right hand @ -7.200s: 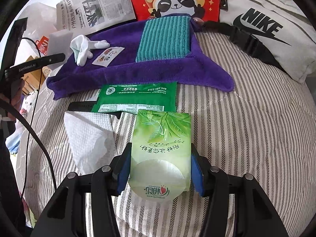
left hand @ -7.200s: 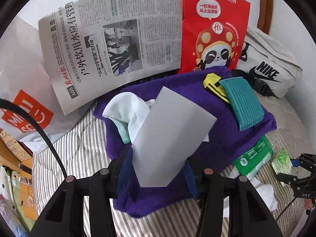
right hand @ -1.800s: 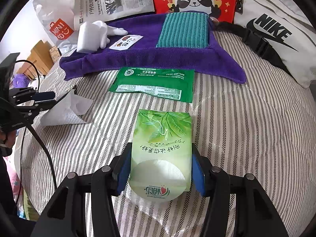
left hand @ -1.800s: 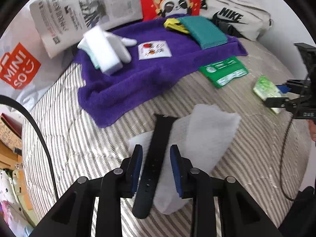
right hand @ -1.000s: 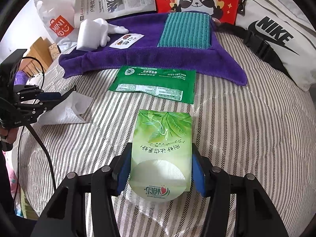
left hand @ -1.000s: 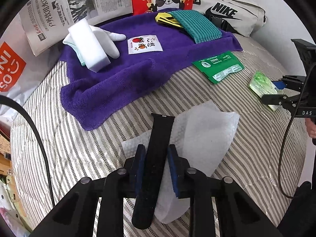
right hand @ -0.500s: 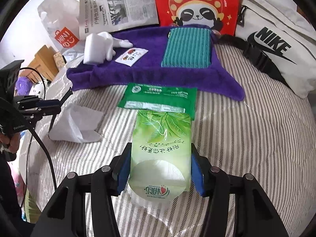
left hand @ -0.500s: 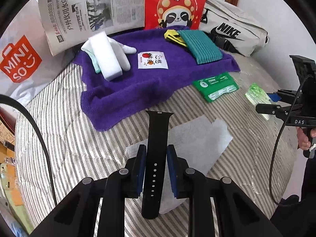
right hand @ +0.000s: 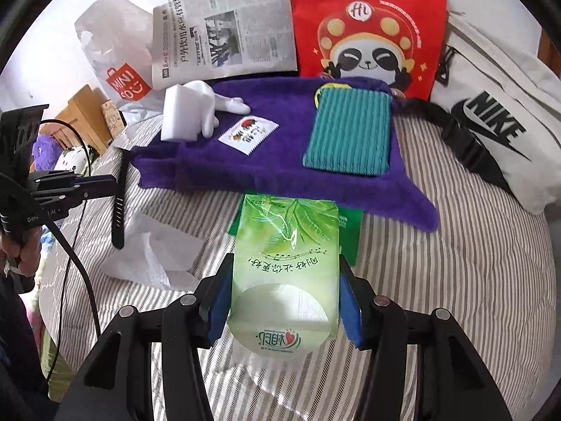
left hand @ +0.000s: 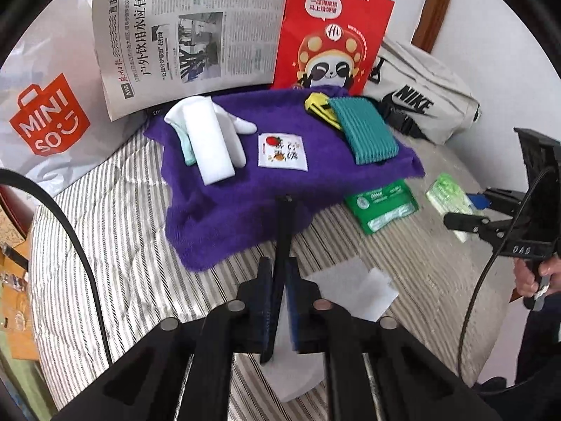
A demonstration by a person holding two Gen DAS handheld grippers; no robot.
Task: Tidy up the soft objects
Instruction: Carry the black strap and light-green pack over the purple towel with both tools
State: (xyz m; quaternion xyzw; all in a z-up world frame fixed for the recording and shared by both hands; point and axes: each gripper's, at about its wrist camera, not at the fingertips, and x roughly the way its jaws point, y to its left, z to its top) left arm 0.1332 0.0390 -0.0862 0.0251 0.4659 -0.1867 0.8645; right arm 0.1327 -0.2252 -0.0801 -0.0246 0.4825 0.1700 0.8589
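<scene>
My left gripper (left hand: 278,291) clamps the black strap (left hand: 282,245) edge-on, above the striped bedding (left hand: 115,231); long axis runs along the fingers, far end toward the purple towel (left hand: 245,182). My right gripper (right hand: 284,298) grips the green tissue pack (right hand: 285,263), lengthwise along the fingers.

**Colours and patterns on my bed**

Purple towel (left hand: 245,189) on grey-and-white striped bedding (left hand: 115,231). On it I see a teal ribbed cloth (right hand: 347,133), a white sponge block (left hand: 210,144), a white glove (left hand: 242,126), and a white sachet (left hand: 282,151) with red print. My black strap (left hand: 282,242), pale green tissue pack (right hand: 285,263) with leaf print, dark green packet (left hand: 382,205), white tissue (right hand: 157,252). Behind them: red panda bag (left hand: 333,35), black-and-white newspaper (left hand: 189,35), white bag with an orange logo (left hand: 49,119).
</scene>
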